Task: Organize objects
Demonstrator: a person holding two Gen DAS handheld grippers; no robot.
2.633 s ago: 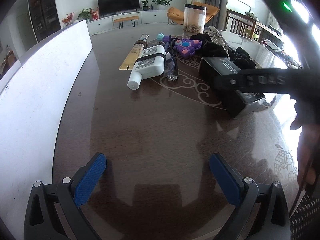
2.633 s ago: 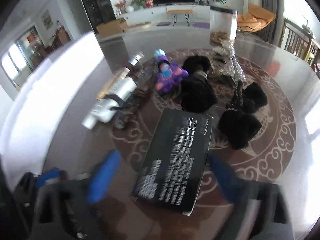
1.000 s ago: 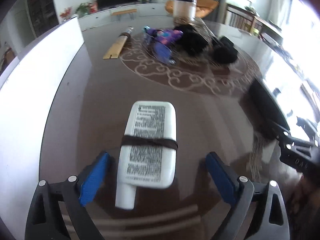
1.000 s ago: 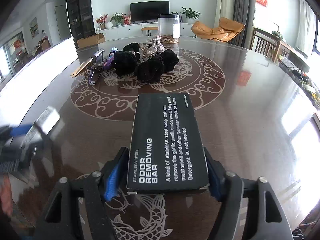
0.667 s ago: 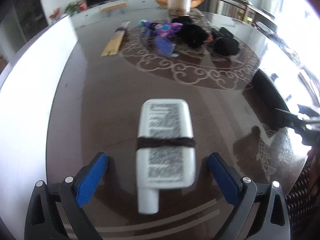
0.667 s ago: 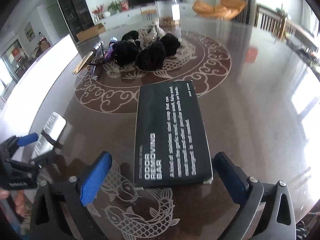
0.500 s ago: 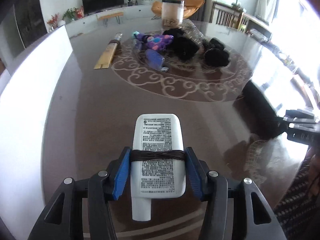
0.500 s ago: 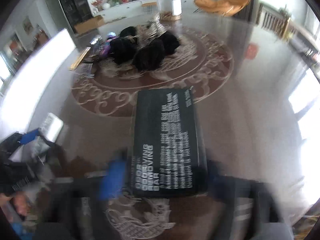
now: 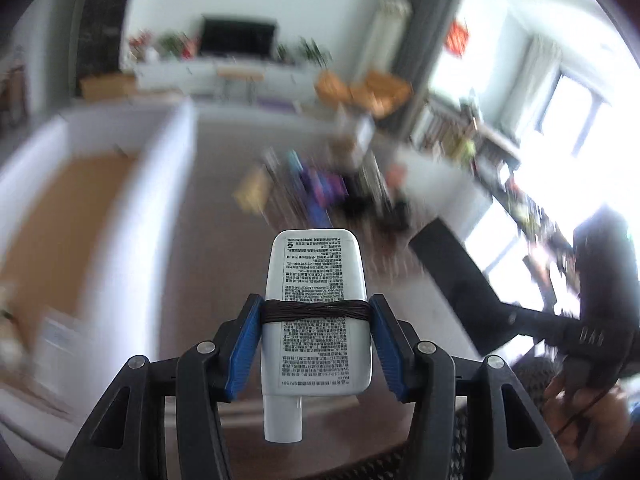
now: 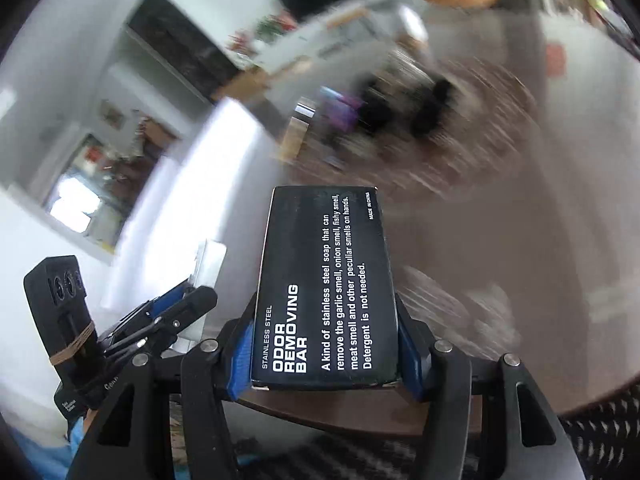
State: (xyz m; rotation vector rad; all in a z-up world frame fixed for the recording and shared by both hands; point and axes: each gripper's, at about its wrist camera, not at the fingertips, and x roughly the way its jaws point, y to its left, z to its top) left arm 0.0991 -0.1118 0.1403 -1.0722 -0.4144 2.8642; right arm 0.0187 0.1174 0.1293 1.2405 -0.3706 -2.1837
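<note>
left tool (image 9: 316, 344): clamped on white bottle (image 9: 316, 312), lifted | right tool (image 10: 326, 348): clamped on black box (image 10: 326, 292), lifted | bin (image 9: 92, 200) at left, neither placed | pile (image 9: 340, 196) remains far on tabletop (image 9: 208, 240)

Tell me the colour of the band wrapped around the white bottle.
Dark brown band, clearest in the left wrist view.

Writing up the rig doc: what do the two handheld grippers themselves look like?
Both match: the left gripper and right gripper have black plastic linkage arms with triangular cut-outs, silver pivot screws and blue pads lining the jaws. In the right wrist view the left unit's black handle is banded with a tan elastic and has small white lettering, too small to read.
</note>
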